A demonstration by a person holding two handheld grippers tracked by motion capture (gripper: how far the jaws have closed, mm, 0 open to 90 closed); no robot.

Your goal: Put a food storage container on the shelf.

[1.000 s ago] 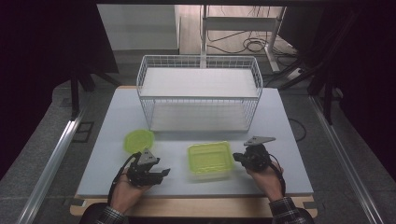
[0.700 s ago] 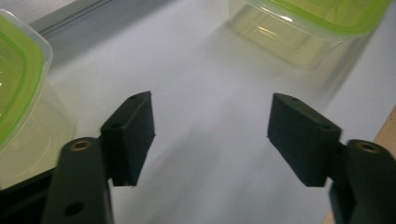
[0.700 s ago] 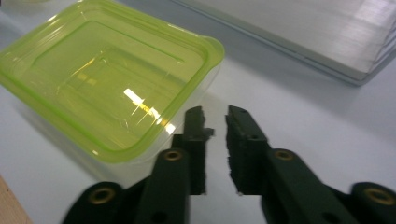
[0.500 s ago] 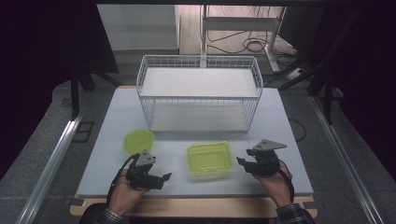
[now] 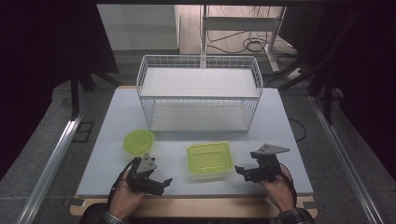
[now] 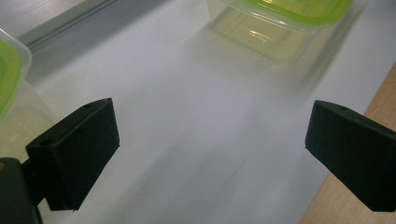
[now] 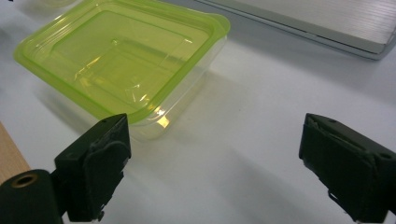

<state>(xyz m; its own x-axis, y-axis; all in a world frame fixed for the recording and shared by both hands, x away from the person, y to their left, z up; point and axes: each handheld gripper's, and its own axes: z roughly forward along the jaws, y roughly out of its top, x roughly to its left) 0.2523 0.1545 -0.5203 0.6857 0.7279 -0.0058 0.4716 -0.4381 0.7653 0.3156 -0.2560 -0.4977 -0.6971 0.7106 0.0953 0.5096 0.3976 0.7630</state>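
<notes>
Rectangular container (image 7: 122,70): glossy translucent green plastic. Basket (image 5: 200,93): white wire metal. Bench (image 5: 289,140): matt smooth grey top, wood edge.

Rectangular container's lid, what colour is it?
Translucent yellow-green lid on a clear base; the right gripper view shows it best.

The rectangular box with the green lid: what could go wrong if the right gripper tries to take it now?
The right gripper stands open beside the rectangular box, nothing between its jaws; its jaws have just been opening. The lid overhangs clear walls, so a grip on the rim alone may slip or lift the lid. The box sits near the table front edge, so a push could slide it off.
</notes>
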